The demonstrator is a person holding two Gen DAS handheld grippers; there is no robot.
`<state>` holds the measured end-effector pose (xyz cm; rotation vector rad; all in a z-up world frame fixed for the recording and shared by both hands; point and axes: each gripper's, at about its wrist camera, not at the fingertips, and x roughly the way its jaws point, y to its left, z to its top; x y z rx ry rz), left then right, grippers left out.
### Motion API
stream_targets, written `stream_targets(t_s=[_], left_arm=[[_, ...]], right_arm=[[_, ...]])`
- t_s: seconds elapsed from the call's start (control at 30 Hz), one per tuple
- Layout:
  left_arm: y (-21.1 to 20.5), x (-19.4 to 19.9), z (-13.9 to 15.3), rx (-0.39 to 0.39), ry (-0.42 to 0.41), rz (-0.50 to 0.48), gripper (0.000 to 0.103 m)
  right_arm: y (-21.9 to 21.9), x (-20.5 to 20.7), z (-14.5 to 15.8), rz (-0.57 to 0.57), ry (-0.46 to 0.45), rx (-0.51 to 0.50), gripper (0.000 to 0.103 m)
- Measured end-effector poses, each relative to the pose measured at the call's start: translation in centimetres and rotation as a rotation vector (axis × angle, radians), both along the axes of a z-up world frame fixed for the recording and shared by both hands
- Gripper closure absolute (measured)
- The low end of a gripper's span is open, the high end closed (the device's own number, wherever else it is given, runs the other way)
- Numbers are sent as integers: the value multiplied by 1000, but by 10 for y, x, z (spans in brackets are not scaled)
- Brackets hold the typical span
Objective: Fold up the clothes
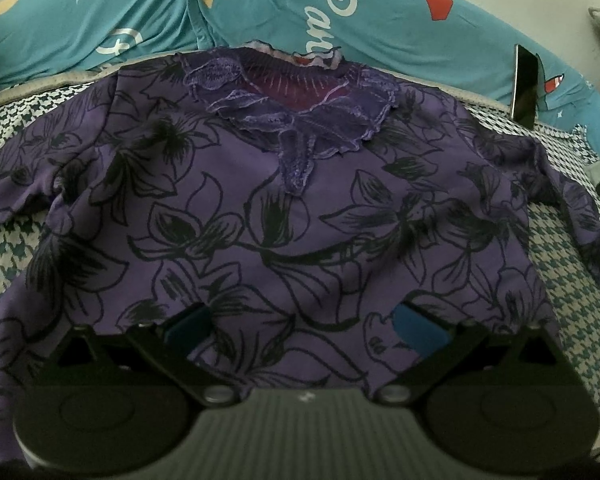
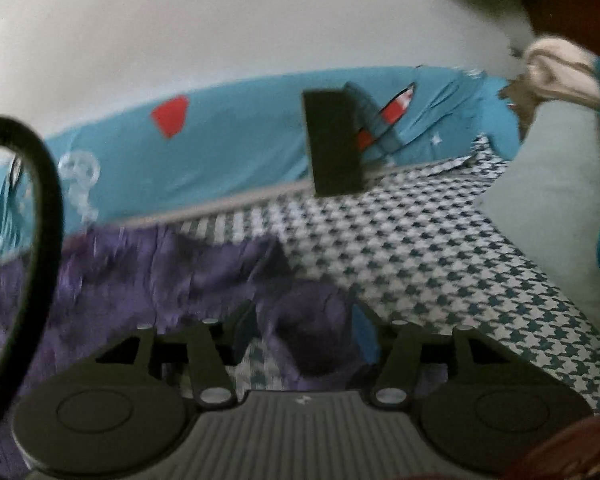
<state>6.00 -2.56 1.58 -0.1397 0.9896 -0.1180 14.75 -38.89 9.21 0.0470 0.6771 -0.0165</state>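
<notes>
Fingers (image 1: 418, 330) spread wide over flat purple blouse (image 1: 284, 216).

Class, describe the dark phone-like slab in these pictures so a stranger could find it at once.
Start at the long teal bolster running along the far edge of the houndstooth-checked bed cover. Follow it past the purple floral blouse to the blouse's right. There a flat dark slab stands upright, apparently leaning against the bolster: the only rigid, glossy thing among soft fabrics.
</notes>
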Motion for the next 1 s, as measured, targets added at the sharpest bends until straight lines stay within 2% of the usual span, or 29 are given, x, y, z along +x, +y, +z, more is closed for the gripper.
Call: stream_targets(t_s=[0.2, 0.37, 0.43, 0.53, 0.6, 0.7, 0.77, 0.83, 0.87, 0.93, 1.0], left_arm=[[2, 0, -2, 7, 5, 12, 0], [2, -1, -3, 11, 8, 12, 0], [1, 0, -4, 12, 10, 13, 0], [0, 0, -4, 15, 11, 13, 0], [0, 0, -4, 14, 12, 11, 0], [-2, 1, -5, 15, 15, 7, 0], [-2, 1, -6, 15, 17, 4, 0], [-2, 1, -6, 15, 19, 1, 0], [-2, 1, -6, 14, 20, -1, 0], [-1, 1, -6, 8, 21, -1, 0], [0, 1, -5, 1, 21, 0, 0]], right_arm=[[18, -9, -20, 102, 89, -109, 46], [27, -5, -38, 79, 113, -235, 49], [24, 0, -39, 33, 103, -247, 76], [12, 11, -34, -61, 60, -195, 90], [4, 17, -27, -131, -1, -164, 92], [-16, 26, -15, -291, -100, -50, 92], [-33, 35, -11, -385, -125, 84, 90], [-43, 41, -10, -450, -126, 153, 85], [-45, 43, -9, -472, -137, 159, 83], [-42, 41, -1, -502, -183, 136, 70], [-35, 37, 8, -491, -237, 96, 65]])
